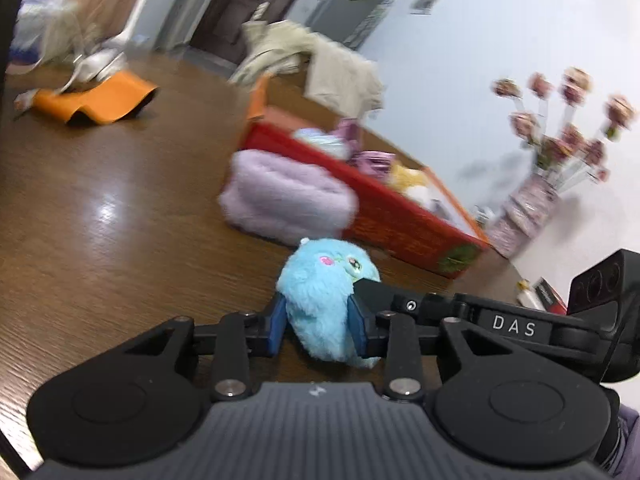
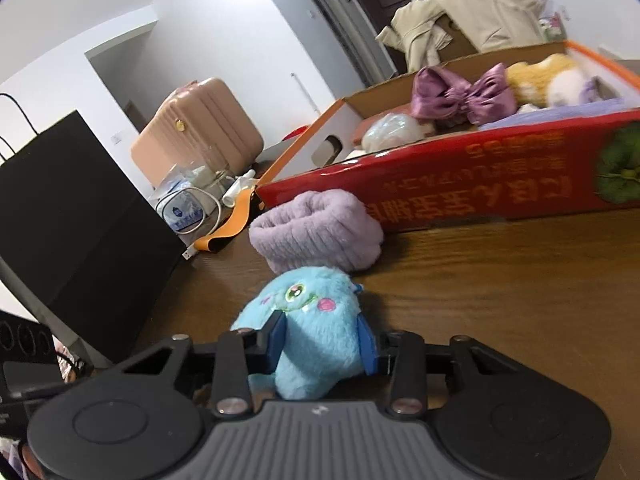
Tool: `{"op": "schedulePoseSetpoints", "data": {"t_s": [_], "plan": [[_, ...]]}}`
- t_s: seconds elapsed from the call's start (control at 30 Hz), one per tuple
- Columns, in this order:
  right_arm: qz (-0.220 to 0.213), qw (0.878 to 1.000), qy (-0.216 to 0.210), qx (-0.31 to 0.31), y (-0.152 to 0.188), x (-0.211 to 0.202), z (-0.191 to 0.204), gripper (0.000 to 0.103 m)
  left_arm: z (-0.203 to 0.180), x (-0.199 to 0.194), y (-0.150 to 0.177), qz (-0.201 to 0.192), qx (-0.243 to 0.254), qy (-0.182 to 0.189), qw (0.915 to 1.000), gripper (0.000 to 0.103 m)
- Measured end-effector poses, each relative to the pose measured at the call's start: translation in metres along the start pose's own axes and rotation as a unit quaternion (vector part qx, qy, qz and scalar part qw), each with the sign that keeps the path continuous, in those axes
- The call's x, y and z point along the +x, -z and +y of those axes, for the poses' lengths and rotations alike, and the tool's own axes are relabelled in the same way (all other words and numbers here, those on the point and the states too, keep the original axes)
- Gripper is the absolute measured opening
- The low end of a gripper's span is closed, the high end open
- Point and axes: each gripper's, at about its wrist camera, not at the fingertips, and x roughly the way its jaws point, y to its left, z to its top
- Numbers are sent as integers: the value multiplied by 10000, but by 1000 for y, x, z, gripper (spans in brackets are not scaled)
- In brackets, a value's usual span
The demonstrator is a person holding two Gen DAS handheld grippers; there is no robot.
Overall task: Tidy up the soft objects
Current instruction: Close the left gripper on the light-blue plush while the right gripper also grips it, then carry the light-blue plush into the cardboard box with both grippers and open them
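Fluffy sky-blue plush creature with an embroidered green eye and pink cheek (image 1: 324,300) sits on the dark brown wooden table (image 1: 120,208), near us, in front of the lilac fuzzy pouch (image 1: 286,196) and the long red cardboard box (image 1: 404,216) that already holds a purple satin bow (image 2: 464,96), a yellow-and-white plush (image 2: 548,80) and other soft things. We have both tools on it at once: our left gripper (image 1: 320,328) has its blue pads pressed into the fur on either side of the body, partly closed with the toy between them, and our right gripper (image 2: 322,342) pinches the same toy the same way in its own view, the fur bulging around the pads. In the left wrist view the right tool's black finger reaches in from the right and covers the toy's beak side. What we fear most is the two grips fighting: if our hands lift or swing toward the box at different rates, the soft body could twist, slide out of one pair of pads, or drop short of the box wall; the fur gives little purchase, and the pouch just beyond could be knocked. We judge the toy stands roughly upright, long axis near vertical, slightly tilted, with its face turned away from the left tool and toward the right one
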Motion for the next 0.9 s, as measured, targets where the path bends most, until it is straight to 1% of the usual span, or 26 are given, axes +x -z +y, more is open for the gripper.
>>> {"op": "schedulePoseSetpoints", "data": {"t_s": [0.07, 0.13, 0.23, 0.3, 0.43, 0.57, 0.6, 0.7, 0.77, 0.83, 0.9], "plan": [[-212, 9997, 87, 37, 8, -30, -2, 37, -20, -7, 9, -58, 253, 190, 9995, 33], [-398, 9989, 249, 61, 18, -58, -4, 37, -39, -9, 20, -20, 362, 363, 9987, 33], [-579, 9971, 462, 166, 31, -87, -12, 37, -65, -6, 32, 107, 546, 505, 9972, 33], [-689, 9957, 531, 306, 38, -103, -20, 37, -78, -4, 37, 183, 671, 549, 9961, 33], [-878, 9936, 528, 465, 44, -123, -33, 36, -101, -1, 42, 221, 894, 589, 9940, 33], [-1012, 9927, 466, 456, 36, -131, -41, 36, -113, 1, 36, 136, 1027, 605, 9928, 33], [-1053, 9926, 436, 426, 29, -131, -43, 36, -116, 3, 32, 105, 1082, 613, 9922, 33], [-1231, 9913, 400, 242, 0, -128, -47, 35, -125, 17, 1, -68, 1283, 657, 9895, 33], [-1378, 9895, 428, 85, -32, -121, -48, 34, -127, 32, -25, -151, 1292, 682, 9892, 34], [-1505, 9876, 453, -11, -67, -109, -50, 32, -123, 54, -55, -102, 1200, 729, 9900, 34], [-1494, 9877, 464, -19, -102, -89, -54, 31, -113, 80, -86, -28, 1077, 790, 9910, 34]]}}
